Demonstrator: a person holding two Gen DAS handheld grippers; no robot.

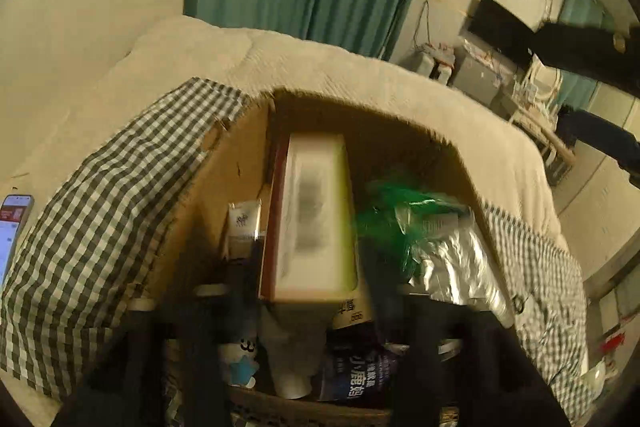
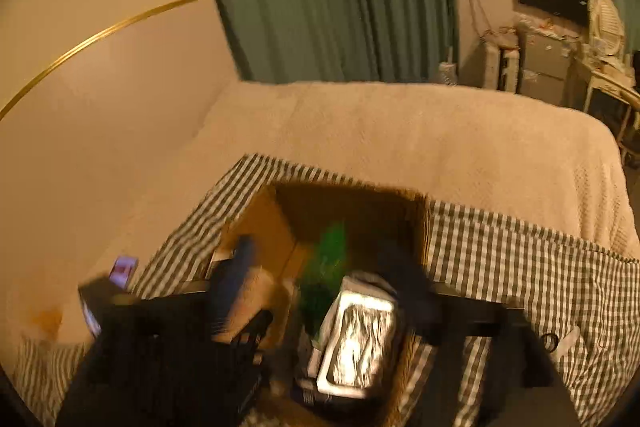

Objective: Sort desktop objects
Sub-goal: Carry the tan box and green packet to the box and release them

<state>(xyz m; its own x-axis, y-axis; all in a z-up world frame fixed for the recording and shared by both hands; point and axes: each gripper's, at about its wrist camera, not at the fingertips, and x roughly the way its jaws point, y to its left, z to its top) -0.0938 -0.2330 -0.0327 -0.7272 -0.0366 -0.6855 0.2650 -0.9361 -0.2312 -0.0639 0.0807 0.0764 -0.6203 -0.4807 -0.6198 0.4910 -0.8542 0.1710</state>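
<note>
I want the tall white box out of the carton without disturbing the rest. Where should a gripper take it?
Probably grip the white box near its upper end, from above, pads on its two long sides. It stands on edge in the cardboard carton, with the green bag close beside it, so only the top looks free.

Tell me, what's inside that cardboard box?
In the box: a long white carton, crumpled green plastic, a silver foil pack, and a small white packet. Whatever lies beneath them is covered.
</note>
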